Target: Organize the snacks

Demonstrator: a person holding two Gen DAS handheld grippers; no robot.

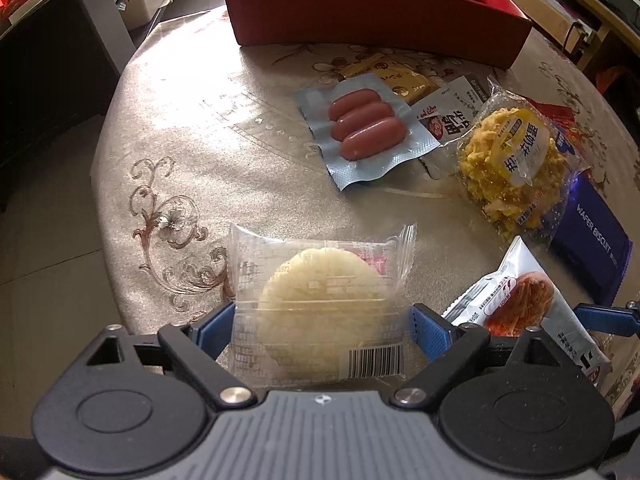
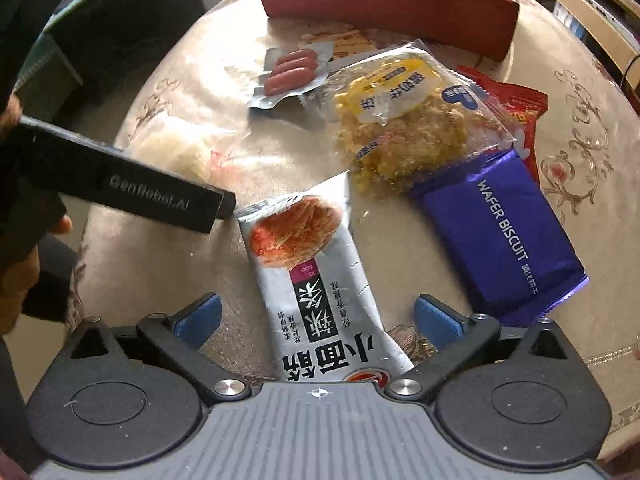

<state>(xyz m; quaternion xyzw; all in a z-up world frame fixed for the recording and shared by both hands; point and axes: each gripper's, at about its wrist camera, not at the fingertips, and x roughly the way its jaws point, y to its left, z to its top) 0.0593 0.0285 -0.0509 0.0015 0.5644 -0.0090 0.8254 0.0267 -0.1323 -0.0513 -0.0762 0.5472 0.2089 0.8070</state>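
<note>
Left tongs (image 1: 322, 330): apart, straddling the clear-wrapped cake (image 1: 320, 308), pads beside its edges, apparently for a pickup.
Right tongs (image 2: 318, 320): apart, astride the silver noodle packet (image 2: 320, 280), not clamped.
Remaining snacks: sausage pack (image 1: 366, 130) and wafer biscuit (image 2: 500, 232) loose before the red box (image 1: 376, 12).
Red box: farthest on the surface (image 1: 192, 120), the likely destination.
</note>
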